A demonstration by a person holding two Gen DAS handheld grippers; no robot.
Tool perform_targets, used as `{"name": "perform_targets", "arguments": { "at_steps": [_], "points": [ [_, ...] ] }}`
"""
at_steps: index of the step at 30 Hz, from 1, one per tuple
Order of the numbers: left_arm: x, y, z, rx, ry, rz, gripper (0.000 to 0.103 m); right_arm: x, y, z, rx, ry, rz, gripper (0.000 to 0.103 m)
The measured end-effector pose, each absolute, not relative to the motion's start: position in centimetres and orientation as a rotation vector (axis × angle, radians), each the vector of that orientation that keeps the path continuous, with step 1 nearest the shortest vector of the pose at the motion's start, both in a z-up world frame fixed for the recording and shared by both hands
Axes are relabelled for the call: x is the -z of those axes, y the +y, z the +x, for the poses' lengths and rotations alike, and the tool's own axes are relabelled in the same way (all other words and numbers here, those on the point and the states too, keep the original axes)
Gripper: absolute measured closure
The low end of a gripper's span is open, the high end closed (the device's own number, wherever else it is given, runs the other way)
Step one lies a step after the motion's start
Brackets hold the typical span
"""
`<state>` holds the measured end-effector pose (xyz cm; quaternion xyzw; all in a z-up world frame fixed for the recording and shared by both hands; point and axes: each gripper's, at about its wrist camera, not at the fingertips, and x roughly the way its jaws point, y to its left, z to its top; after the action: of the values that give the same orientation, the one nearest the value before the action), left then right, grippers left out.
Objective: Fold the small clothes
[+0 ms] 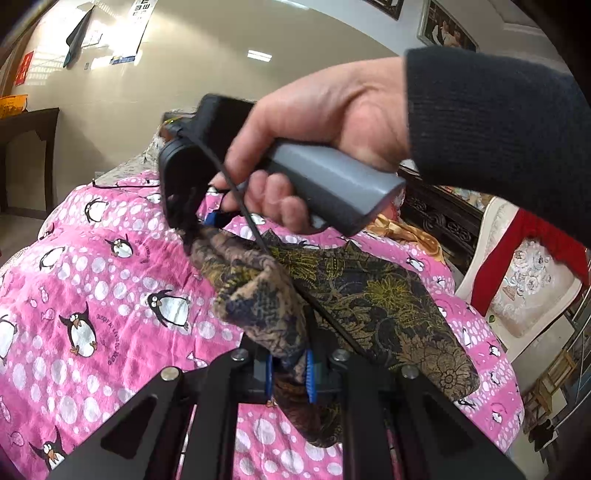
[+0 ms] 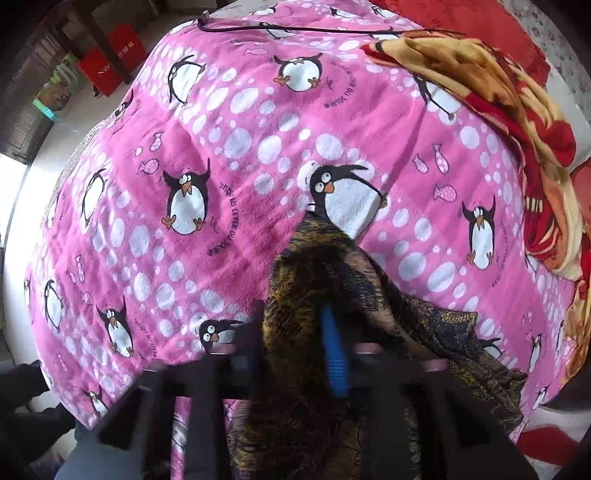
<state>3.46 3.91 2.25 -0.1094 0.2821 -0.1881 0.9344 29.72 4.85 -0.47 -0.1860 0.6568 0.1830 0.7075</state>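
Note:
A small dark garment with a gold and black floral pattern (image 1: pixel 373 295) lies partly on a pink penguin blanket (image 1: pixel 92 280). My left gripper (image 1: pixel 290 373) is shut on one bunched edge of it, lifted off the blanket. My right gripper (image 1: pixel 201 225), held by a hand, is shut on the far end of the same edge. In the right wrist view the garment (image 2: pixel 306 280) drapes over the right gripper (image 2: pixel 310 350), covering one finger; a blue pad (image 2: pixel 334 354) shows.
The pink blanket (image 2: pixel 221 147) covers the bed. A red and gold blanket (image 2: pixel 517 122) is heaped at the right. A black cable (image 2: pixel 295 28) lies at the far edge. A white chair (image 1: pixel 524 291) stands beside the bed.

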Motion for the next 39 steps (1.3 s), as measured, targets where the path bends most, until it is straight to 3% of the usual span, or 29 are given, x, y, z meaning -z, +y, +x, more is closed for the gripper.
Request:
{"name": "perform_targets", "arguments": {
  "at_steps": [8, 19, 29, 39],
  "points": [
    [-3.2, 2.7, 2.5, 0.420, 0.589, -0.214, 0.092, -3.8, -1.7, 29.6, -0.459, 1.405, -0.188, 0.103],
    [-5.7, -5.6, 1.0, 0.586, 0.608, -0.123, 0.092, -9.5, -15.4, 25.9, -0.411, 1.302, -0.013, 0.103],
    [-4.3, -16.1, -0.6, 0.716, 0.666, -0.016, 0.093, -9.2, -27.8, 22.4, -0.355, 1.274, 0.058, 0.103],
    [1.1, -23.2, -1.1, 0.740, 0.758, 0.116, 0.094, -4.8, -35.5, 21.1, -0.348, 1.271, 0.138, 0.103]
  ]
}}
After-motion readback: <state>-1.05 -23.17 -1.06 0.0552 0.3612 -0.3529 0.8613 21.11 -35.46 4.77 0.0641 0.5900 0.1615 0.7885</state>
